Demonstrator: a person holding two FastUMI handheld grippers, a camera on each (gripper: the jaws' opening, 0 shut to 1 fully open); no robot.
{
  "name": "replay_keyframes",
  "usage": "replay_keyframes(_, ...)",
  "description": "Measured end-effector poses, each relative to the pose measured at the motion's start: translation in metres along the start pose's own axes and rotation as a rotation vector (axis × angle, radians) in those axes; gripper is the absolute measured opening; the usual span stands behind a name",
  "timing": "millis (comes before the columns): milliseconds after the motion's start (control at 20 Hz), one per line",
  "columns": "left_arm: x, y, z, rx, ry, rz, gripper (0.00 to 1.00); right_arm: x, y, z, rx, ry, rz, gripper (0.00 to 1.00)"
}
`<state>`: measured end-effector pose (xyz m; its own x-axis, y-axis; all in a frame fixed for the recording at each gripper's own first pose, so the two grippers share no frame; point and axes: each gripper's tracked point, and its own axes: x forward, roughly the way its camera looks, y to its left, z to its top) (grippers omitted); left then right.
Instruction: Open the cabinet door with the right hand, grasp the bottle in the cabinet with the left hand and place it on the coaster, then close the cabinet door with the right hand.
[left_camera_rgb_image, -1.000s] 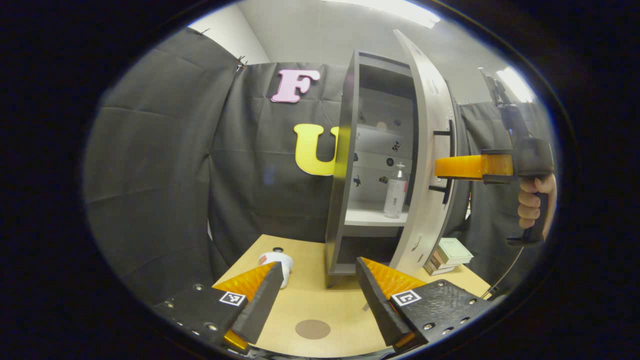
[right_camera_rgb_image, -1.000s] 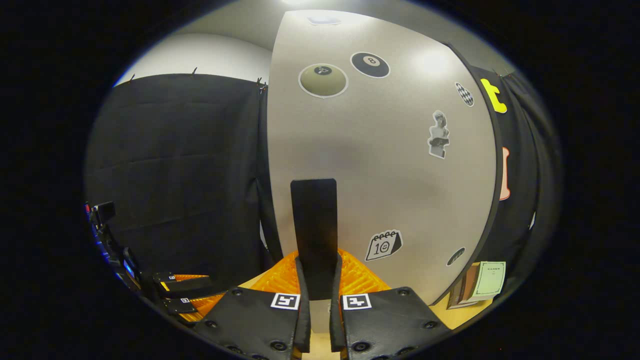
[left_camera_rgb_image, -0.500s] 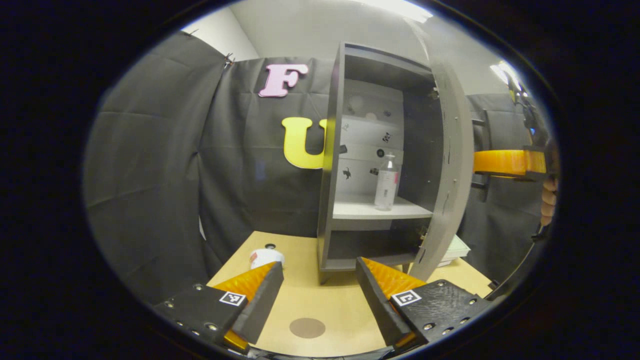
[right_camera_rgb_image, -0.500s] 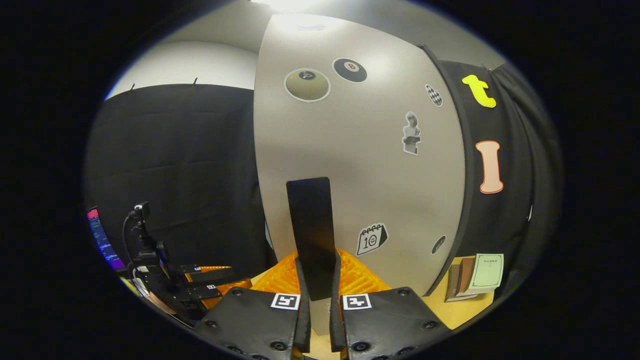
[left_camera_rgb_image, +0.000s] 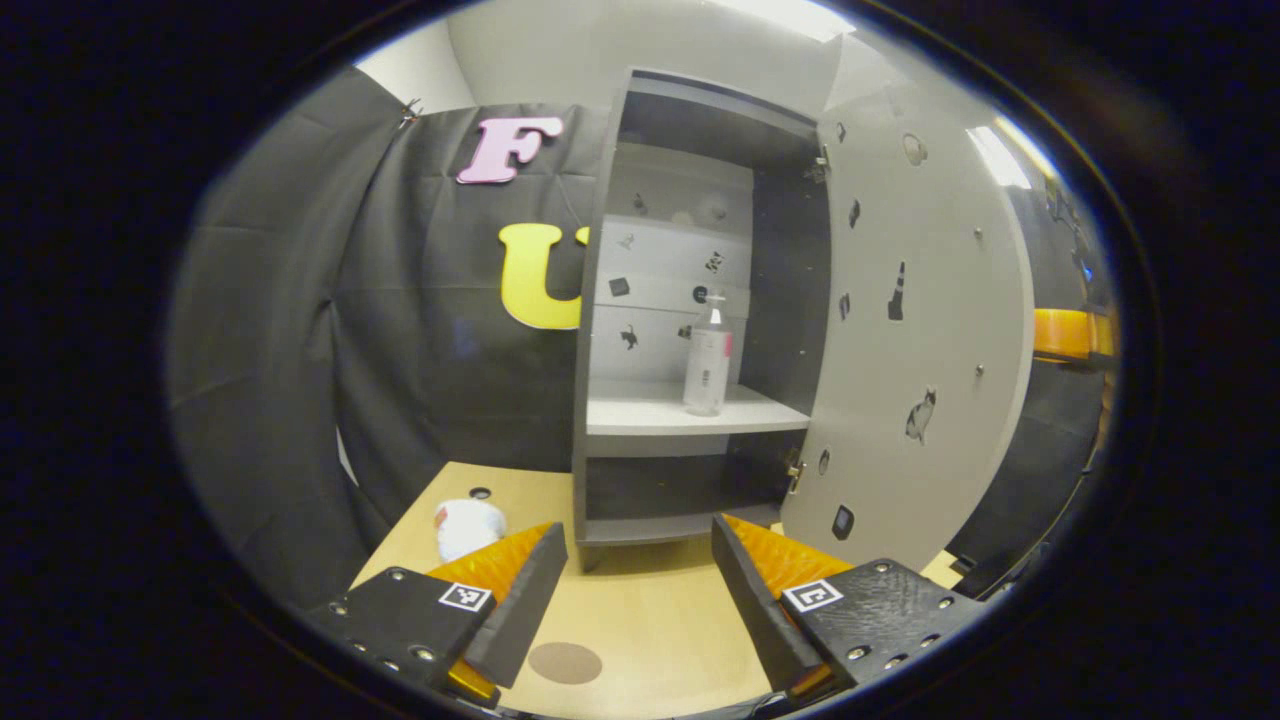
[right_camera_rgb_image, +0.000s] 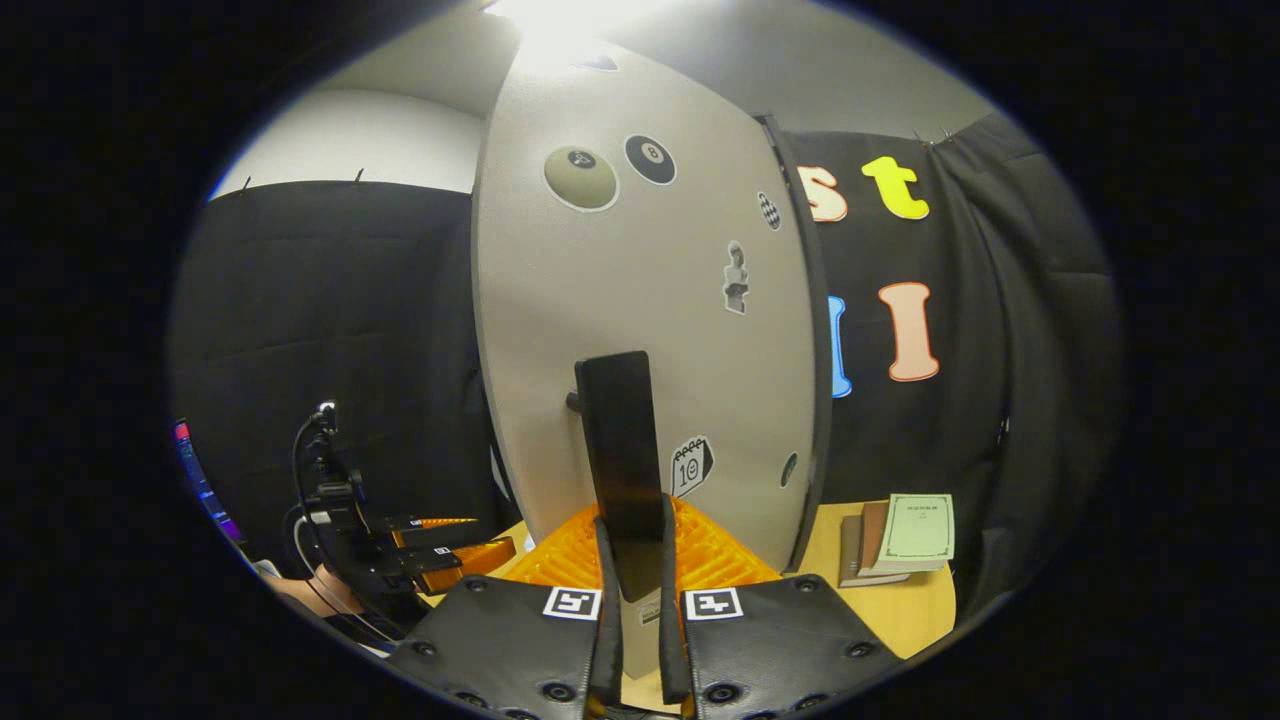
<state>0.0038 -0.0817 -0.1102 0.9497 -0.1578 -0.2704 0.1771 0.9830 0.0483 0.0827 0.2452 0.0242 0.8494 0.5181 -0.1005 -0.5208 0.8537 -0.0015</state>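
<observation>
The right hand-held gripper (right_camera_rgb_image: 633, 600) was clamped on the door handle (right_camera_rgb_image: 620, 450) with the cabinet door (left_camera_rgb_image: 910, 330) swung wide, so the opening step looked almost done. The bottle (left_camera_rgb_image: 707, 358) stood on the cabinet's middle shelf (left_camera_rgb_image: 650, 410), and the next move called for the left hand-held gripper (left_camera_rgb_image: 632, 560), its fingers wide apart, to reach in for it, the coaster (left_camera_rgb_image: 565, 662) lying on the tabletop (left_camera_rgb_image: 650, 630) in front of the cabinet

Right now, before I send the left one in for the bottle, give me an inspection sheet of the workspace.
Surface: wooden table, bare in front of the cabinet.
Job's things: cabinet door swung open; bottle upright on the middle shelf; coaster flat on the table.
Clutter: white object left of the cabinet; stacked books beside the door.
Grippers: left gripper open, above the table; right gripper, jaws closed on the door handle.
Cables: bundle at the left of the right gripper view.
Surroundings: black cloth booth walls.
</observation>
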Motion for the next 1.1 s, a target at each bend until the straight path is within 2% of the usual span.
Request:
replay_keyframes(350,0.018,-0.043,-0.003,0.027,0.010,-0.097,0.89,-0.024,-0.031,-0.011,0.012,0.026,-0.195,0.16)
replay_keyframes(450,0.023,-0.051,-0.003,0.023,0.013,-0.119,0.90,-0.033,-0.043,-0.009,0.023,-0.009,-0.243,0.16)
replay_keyframes(550,0.027,-0.057,-0.003,0.026,0.016,-0.136,0.90,-0.048,-0.068,-0.002,0.033,-0.019,-0.297,0.12)
replay_keyframes(650,0.029,-0.062,0.000,0.032,0.011,-0.151,0.89,-0.062,-0.098,0.004,0.016,-0.028,-0.382,0.13)
replay_keyframes(700,0.031,-0.064,0.001,0.034,0.007,-0.157,0.89,-0.064,-0.105,0.003,0.013,-0.031,-0.404,0.08)
replay_keyframes(750,0.032,-0.065,0.001,0.032,0.006,-0.162,0.92,-0.069,-0.108,0.003,0.024,-0.034,-0.400,0.06)
replay_keyframes(800,0.034,-0.066,0.000,0.026,0.010,-0.169,0.89,-0.064,-0.102,0.002,0.055,-0.046,-0.370,0.00)
replay_keyframes(900,0.036,-0.071,-0.003,0.014,0.019,-0.180,0.89,-0.064,-0.098,0.002,0.126,-0.055,-0.337,0.08)
replay_keyframes(1000,0.036,-0.068,0.000,0.011,0.015,-0.185,0.90,-0.071,-0.105,0.002,0.131,-0.052,-0.360,0.10)
replay_keyframes(1050,0.037,-0.067,0.000,0.010,0.014,-0.189,0.88,-0.075,-0.109,0.003,0.125,-0.053,-0.372,0.04)
replay_keyframes(1100,0.039,-0.065,0.001,0.009,0.015,-0.194,0.88,-0.079,-0.108,0.003,0.126,-0.056,-0.373,0.10)
